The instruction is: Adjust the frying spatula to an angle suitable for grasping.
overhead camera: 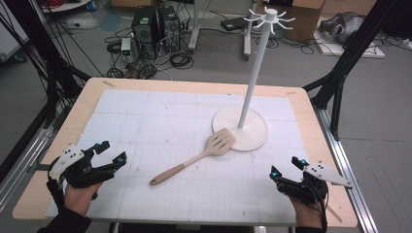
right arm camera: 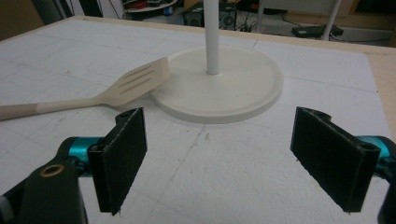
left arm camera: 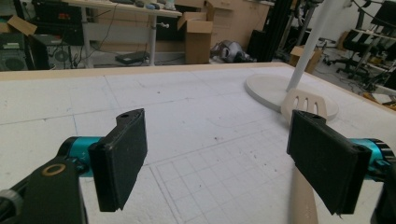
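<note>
Near the middle of the worktop (overhead camera: 145, 104) lies the slotted spatula (overhead camera: 194, 161), flat on the white gridded mat (overhead camera: 160, 121), with its blade up against, perhaps just overlapping, the rim of the round base (overhead camera: 252, 133) of the white utensil stand (overhead camera: 256, 68). From the right gripper view the blade (right arm camera: 140, 81) looks to rest on the base's edge, though I can't say for sure that it touches. Its handle runs down and away towards my side, and that suits me: the long free end is open to a grab from either hand with nothing crowding it.

Above the base the stand's pole rises to a ring of hooks (overhead camera: 270, 19), which I take to be where the spatula belongs, so it has been laid close to the stand for a short lift.

My left gripper (overhead camera: 111, 153) hovers low at the near left corner, jaws spread wide with nothing between them; its own view shows the handle tip (left arm camera: 303, 196) just off to one side. My right gripper (overhead camera: 288, 166) waits at the near right, jaws equally wide and empty, pointed at the stand's base (right arm camera: 219, 88). Both are well apart from the spatula.
</note>
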